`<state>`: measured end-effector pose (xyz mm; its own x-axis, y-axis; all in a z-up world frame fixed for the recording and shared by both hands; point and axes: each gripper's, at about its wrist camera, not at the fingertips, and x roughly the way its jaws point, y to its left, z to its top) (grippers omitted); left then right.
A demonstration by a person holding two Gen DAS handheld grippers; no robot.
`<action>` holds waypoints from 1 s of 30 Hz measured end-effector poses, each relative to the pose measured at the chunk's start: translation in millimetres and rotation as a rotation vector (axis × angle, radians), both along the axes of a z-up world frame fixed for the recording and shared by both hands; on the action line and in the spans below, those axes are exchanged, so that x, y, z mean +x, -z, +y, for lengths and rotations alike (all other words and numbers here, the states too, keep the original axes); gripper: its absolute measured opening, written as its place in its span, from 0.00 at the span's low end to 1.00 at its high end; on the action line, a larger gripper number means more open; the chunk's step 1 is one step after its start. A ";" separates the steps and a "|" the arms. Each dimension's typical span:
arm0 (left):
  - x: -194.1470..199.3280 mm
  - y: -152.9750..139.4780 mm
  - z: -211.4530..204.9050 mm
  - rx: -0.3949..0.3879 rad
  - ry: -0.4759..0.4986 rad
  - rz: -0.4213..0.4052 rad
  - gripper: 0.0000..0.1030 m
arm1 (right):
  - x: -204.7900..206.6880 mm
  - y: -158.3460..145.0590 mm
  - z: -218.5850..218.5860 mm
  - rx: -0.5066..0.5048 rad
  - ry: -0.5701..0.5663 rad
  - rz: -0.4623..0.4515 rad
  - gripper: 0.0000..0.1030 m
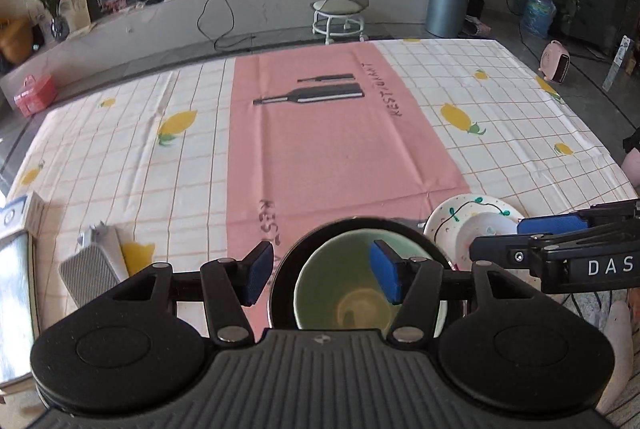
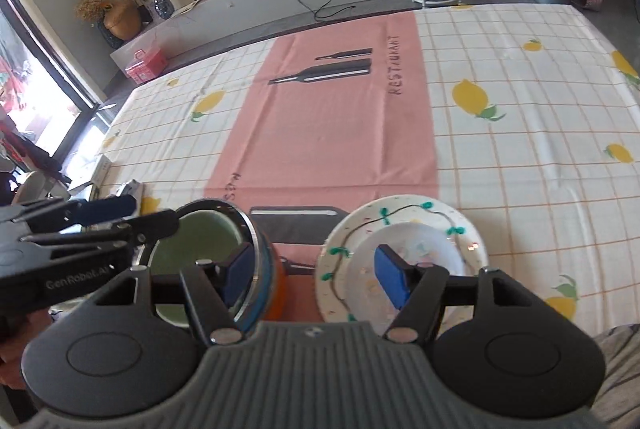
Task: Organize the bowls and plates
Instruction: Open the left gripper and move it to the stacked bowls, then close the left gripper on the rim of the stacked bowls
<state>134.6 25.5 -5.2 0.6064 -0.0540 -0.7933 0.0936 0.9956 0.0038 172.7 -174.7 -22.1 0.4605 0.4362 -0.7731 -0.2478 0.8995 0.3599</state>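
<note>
A green-lined bowl (image 1: 352,293) sits inside a larger dark-rimmed bowl (image 1: 288,269) at the table's near edge. My left gripper (image 1: 322,275) is open, its fingers astride the left rim of the bowls. To the right a small white dish (image 2: 400,269) lies on a white plate (image 2: 440,217) with a green and black garland pattern. My right gripper (image 2: 316,279) is open, hovering over the plate's left part, one finger above the small dish and the other by the dark bowl (image 2: 256,257). The plate also shows in the left wrist view (image 1: 452,221).
The table carries a checked lemon-print cloth (image 1: 520,133) with a pink runner (image 1: 328,149) down the middle. A grey ribbed object (image 1: 92,273) and a white box (image 1: 20,217) lie at the near left. A stool (image 1: 340,13) and bin (image 1: 446,3) stand beyond the table.
</note>
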 end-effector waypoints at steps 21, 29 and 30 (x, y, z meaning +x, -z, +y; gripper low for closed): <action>10.2 67.8 62.4 -0.371 -0.129 0.227 0.44 | 24.4 64.7 65.7 -0.017 -0.075 0.202 0.44; 11.2 58.3 52.7 -0.302 -0.179 0.262 0.43 | 28.9 64.0 57.5 0.034 0.029 0.276 0.34; 10.3 55.6 50.9 -0.287 -0.177 0.255 0.43 | 29.1 63.9 57.2 0.039 0.033 0.281 0.34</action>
